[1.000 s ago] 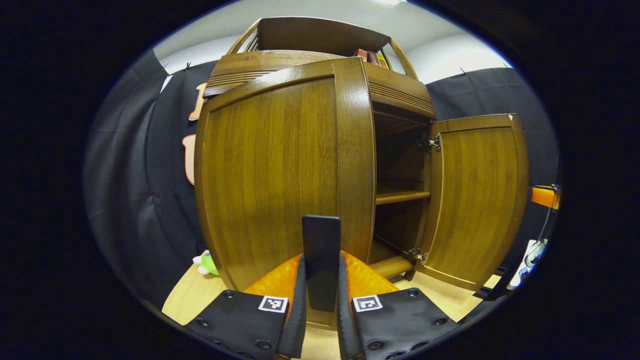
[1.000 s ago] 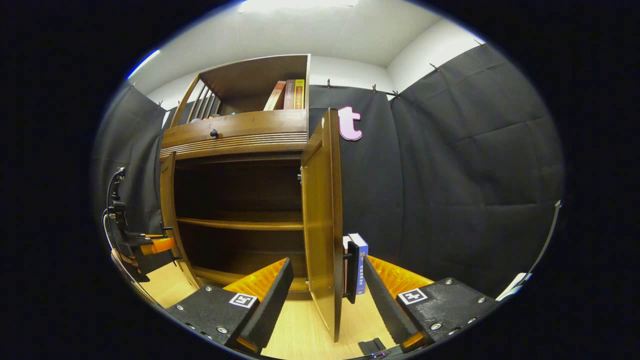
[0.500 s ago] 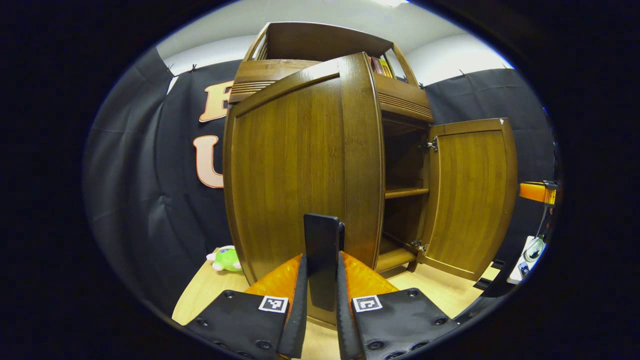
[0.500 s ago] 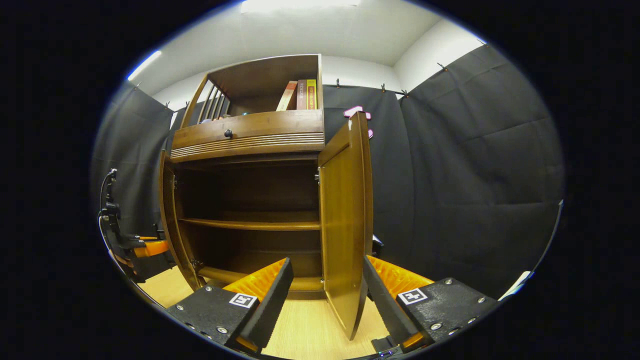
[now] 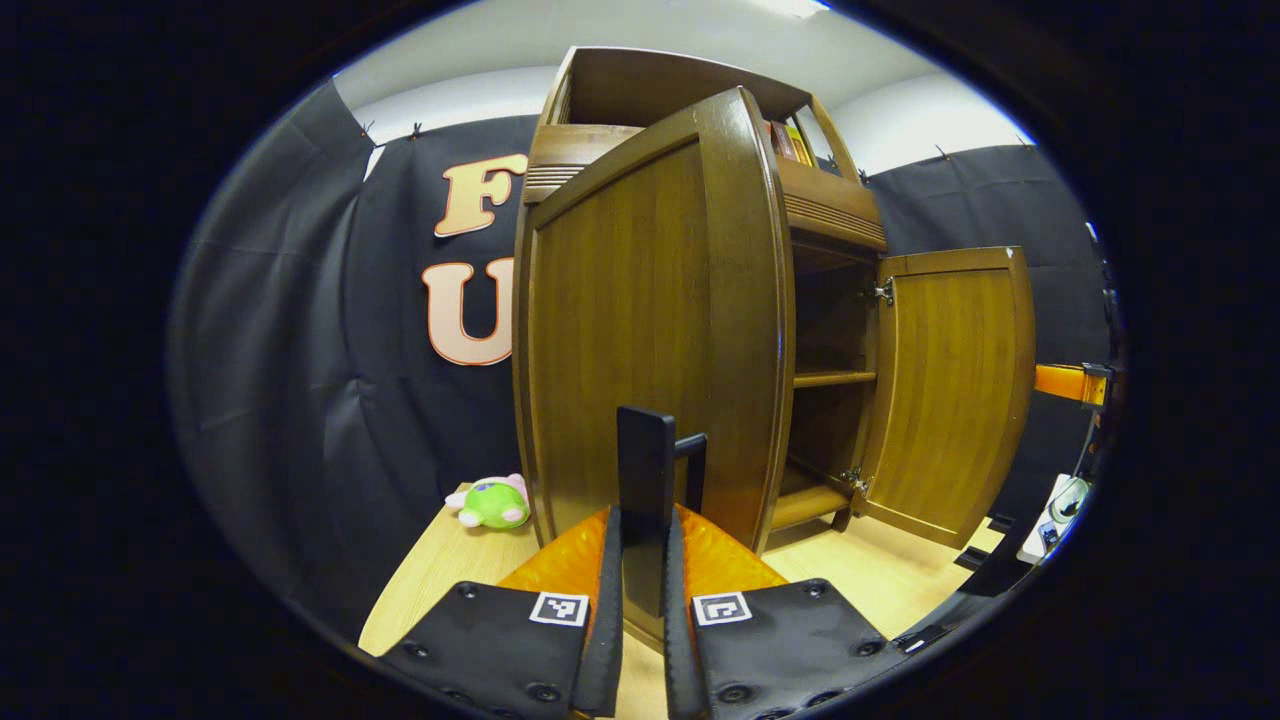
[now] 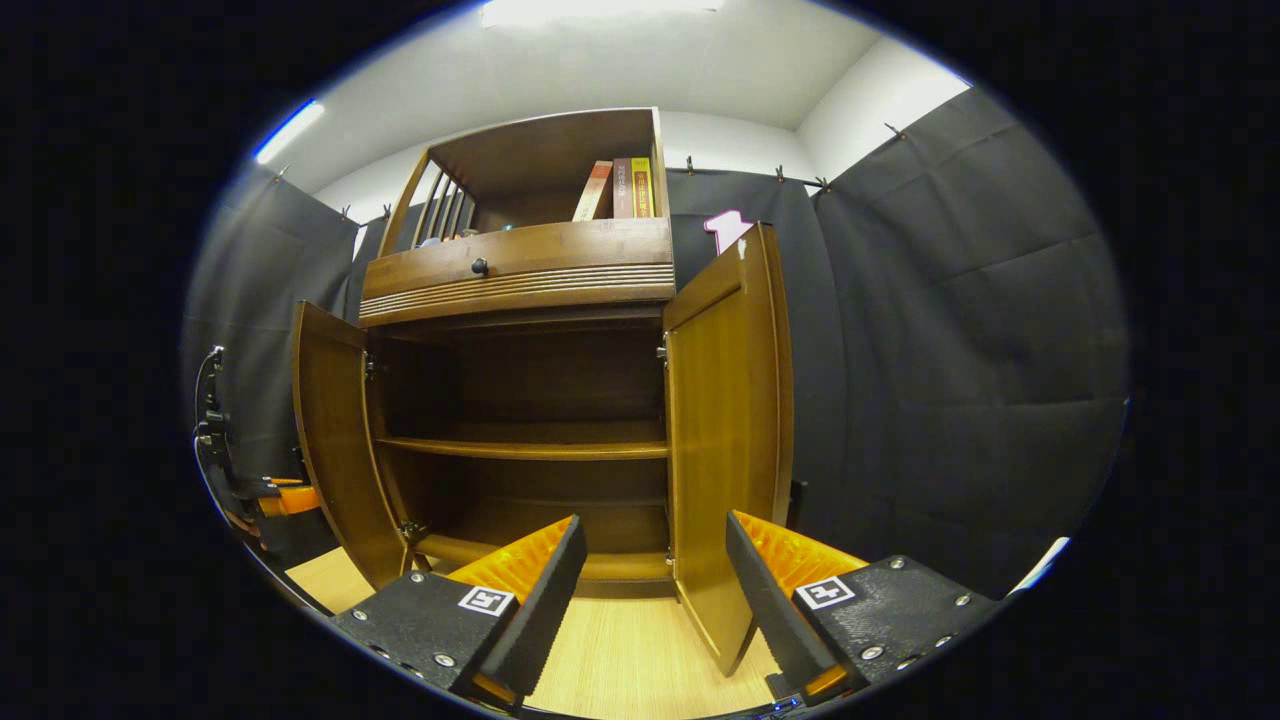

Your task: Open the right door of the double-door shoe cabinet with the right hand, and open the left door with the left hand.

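Observation:
The brown wooden shoe cabinet [image 6: 520,275] stands with both doors swung out. In the left gripper view the left door [image 5: 640,310] looms close, and my left gripper [image 5: 643,600] is shut on its black bar handle [image 5: 645,470]. The right door [image 5: 950,390] hangs wide open farther right. In the right gripper view my right gripper [image 6: 655,525] is open and holds nothing; the right door [image 6: 730,430] stands just beyond its fingers, untouched, its handle hidden behind it. At the far left of that view are the left door [image 6: 335,440] and the left gripper [image 6: 285,498].
Inside the cabinet a bare shelf [image 6: 520,448] crosses the dark interior. Books [image 6: 615,188] stand in the top compartment above a drawer knob [image 6: 479,266]. A green plush toy [image 5: 492,503] lies on the light wood floor [image 6: 620,660] left of the cabinet. Black cloth walls surround it.
The left door has swung farther out with my left gripper on its handle. The right door has opened wider, and my open right gripper has drawn back from its edge.

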A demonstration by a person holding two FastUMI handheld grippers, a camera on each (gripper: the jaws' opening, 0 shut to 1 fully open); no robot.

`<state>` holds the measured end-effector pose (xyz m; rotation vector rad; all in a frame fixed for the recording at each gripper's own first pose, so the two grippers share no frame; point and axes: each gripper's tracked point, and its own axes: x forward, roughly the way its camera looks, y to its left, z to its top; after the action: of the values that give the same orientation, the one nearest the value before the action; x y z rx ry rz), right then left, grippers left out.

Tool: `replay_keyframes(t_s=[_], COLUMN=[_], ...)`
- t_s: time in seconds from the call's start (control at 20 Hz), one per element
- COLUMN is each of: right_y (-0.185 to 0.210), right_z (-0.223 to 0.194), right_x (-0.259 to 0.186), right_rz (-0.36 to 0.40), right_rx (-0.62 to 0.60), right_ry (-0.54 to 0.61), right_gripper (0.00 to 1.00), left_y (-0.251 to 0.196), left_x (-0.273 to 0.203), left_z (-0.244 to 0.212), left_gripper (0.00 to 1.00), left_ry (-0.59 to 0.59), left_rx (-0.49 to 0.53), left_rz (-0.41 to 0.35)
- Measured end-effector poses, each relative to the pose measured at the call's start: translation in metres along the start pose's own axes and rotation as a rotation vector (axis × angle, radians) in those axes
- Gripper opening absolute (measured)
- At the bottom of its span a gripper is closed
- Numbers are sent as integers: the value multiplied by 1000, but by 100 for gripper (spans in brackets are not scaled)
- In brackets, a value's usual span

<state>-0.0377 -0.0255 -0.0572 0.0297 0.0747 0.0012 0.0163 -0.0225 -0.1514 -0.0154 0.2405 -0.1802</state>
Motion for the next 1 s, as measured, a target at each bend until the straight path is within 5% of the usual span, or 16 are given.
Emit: replay_keyframes(t_s=[0.55, 0.6, 1.0], right_y=[40, 42, 63], right_z=[-6, -6, -20], right_x=[12, 13, 29], right_rz=[57, 60, 82], right_rx=[20, 19, 13], right_ry=[10, 11, 22], right_gripper=[87, 98, 98], left_y=[77, 86, 129], left_x=[-36, -38, -51], left_z=[2, 2, 11], left_gripper=[16, 17, 9], left_ry=[-43, -45, -69], left_rx=[-17, -21, -17], left_rz=[90, 99, 137])
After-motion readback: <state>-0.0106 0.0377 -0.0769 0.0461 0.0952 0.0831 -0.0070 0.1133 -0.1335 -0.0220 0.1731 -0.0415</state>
